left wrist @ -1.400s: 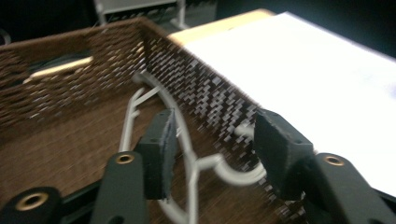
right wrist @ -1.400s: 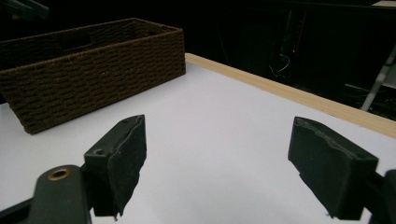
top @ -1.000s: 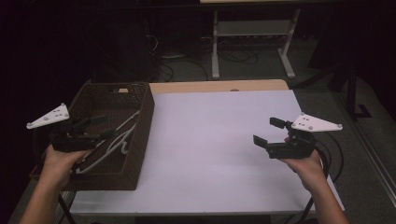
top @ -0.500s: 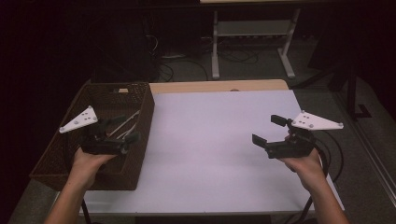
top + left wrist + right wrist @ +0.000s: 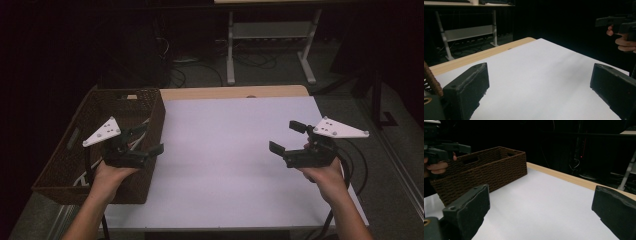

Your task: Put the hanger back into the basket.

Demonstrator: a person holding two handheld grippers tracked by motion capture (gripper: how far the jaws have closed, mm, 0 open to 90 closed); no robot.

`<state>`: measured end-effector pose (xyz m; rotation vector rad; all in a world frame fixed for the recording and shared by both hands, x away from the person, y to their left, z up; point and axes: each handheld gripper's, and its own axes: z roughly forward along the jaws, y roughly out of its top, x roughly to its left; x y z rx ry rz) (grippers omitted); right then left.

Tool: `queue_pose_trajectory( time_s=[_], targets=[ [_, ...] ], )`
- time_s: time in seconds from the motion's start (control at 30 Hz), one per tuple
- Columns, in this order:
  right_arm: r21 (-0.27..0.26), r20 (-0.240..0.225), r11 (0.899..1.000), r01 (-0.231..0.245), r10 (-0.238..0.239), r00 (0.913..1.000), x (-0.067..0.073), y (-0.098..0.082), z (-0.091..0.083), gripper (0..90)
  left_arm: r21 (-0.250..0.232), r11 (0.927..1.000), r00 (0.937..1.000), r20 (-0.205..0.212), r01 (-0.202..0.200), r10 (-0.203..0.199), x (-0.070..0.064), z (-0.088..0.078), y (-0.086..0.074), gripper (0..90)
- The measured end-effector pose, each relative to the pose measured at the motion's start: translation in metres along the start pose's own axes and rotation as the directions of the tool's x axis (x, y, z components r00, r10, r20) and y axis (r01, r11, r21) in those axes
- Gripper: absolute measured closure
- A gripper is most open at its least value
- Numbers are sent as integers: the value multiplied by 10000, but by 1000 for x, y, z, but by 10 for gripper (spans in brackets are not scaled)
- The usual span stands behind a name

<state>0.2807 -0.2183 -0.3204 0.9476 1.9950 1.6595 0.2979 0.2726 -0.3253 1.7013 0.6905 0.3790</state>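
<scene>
Left gripper (image 5: 147, 139) above the right wall of the brown wicker basket (image 5: 60, 165), jaws just opened wide, nothing between them. Right gripper (image 5: 286, 138) over the white table (image 5: 220, 150), near right, jaws wide and empty.

— How many tools are in play?

— Two: a left tool (image 5: 148, 139) and a right tool (image 5: 287, 137), each with two black jaws, and one hand under each.

— And containers?

— One brown woven basket (image 5: 153, 116), standing on the one bench (image 5: 225, 145). One white sheet (image 5: 220, 165) covers most of the bench top.

— Anything inside the basket?

— Pale wire pieces (image 5: 141, 129); too dark for me to count them.

— Behind?

— One light metal stand (image 5: 270, 35).
</scene>
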Motion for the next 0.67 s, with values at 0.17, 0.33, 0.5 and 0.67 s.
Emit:
queue_pose_trajectory(
  time_s=[0.17,0.33,0.5,0.67],
  targets=[
    [-124,28,9999,22,-22,10000,0,1,0,11,14,10000,9999,44,-92,92,0,2,-3,21],
    [-169,10,9999,-11,11,10000,1,2,1,11,-71,10000,10000,31,-35,35,0,2,-5,21],
    [-143,7,9999,3,-3,10000,1,2,1,11,-66,10000,10000,91,7,-7,1,2,-6,21],
    [-152,-14,9999,1,-1,10000,1,2,1,11,-70,10000,9999,124,19,-18,1,1,-6,21]
  ],
)
